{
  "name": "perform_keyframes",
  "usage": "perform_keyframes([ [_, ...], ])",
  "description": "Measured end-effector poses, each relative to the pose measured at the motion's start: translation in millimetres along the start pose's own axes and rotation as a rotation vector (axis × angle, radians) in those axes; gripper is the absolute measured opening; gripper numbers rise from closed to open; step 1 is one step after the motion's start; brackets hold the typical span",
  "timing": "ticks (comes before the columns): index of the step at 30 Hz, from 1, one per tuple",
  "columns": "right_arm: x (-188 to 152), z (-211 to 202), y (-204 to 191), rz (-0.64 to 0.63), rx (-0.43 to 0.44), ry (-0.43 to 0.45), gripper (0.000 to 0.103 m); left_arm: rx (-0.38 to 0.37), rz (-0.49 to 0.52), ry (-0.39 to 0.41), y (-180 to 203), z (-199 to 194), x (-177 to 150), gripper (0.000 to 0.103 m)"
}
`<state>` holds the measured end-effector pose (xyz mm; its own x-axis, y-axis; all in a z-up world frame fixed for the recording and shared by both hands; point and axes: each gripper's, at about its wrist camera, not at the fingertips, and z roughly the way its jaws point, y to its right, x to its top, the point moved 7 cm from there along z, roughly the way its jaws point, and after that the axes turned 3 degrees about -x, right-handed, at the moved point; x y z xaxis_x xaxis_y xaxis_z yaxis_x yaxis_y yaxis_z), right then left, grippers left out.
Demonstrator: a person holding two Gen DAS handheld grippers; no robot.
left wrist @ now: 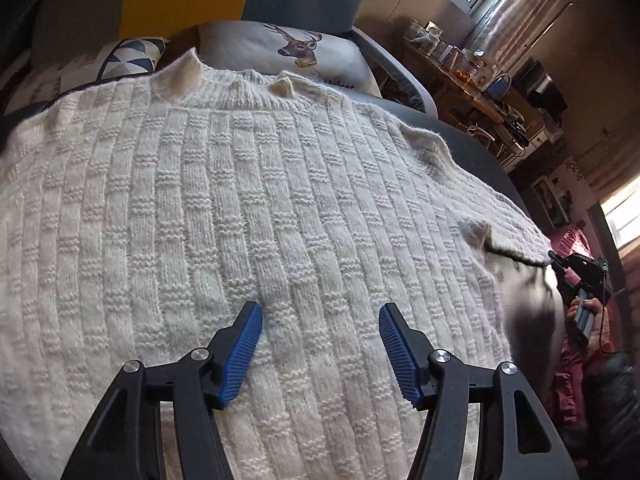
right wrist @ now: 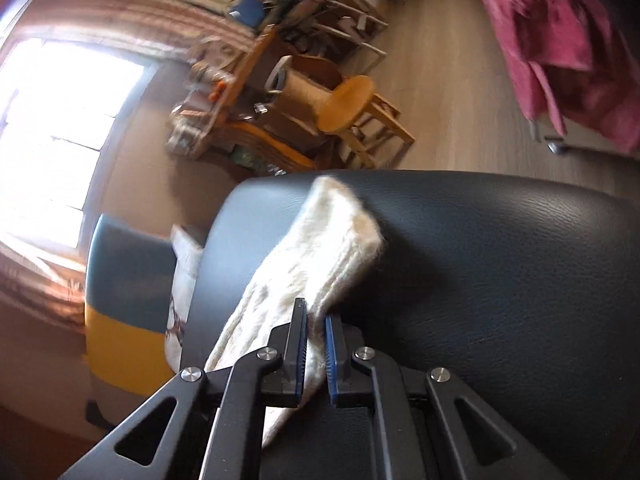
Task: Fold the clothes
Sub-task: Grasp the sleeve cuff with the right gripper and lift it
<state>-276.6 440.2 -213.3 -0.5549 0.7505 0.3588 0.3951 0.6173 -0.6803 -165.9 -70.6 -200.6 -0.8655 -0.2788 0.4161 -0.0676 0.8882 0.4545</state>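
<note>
Left wrist view — left tongs [left wrist: 320, 344] spread wide above sweater [left wrist: 240, 200]; right tongs [right wrist: 316, 344] pinching sleeve [right wrist: 320, 256].

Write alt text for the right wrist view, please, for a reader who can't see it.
The right gripper is shut on a cream knitted sleeve that lies across a dark leather seat. Behind, blurred, are a wooden stool, a cluttered desk and a bright window.
</note>
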Motion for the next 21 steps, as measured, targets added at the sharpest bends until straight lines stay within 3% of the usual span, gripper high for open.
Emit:
perform_keyframes([
  [4,-32,2,-55,-0.332,-0.039,-0.049,0.007,-0.176,-0.028,-0.046,43,1,23,0.062],
  [9,-67,17,-78,-0.496,-0.092,-0.098,0.007,-0.367,-0.032,-0.126,126,21,59,0.062],
  [12,-81,24,-84,-0.555,-0.109,-0.124,0.007,-0.438,-0.011,-0.194,180,45,74,0.062],
  [16,-91,26,-86,-0.601,-0.115,-0.139,0.007,-0.514,-0.071,-0.302,235,90,80,0.062],
  [21,-103,21,-98,-0.690,-0.124,-0.142,0.007,-0.525,-0.146,-0.404,281,142,75,0.062],
])
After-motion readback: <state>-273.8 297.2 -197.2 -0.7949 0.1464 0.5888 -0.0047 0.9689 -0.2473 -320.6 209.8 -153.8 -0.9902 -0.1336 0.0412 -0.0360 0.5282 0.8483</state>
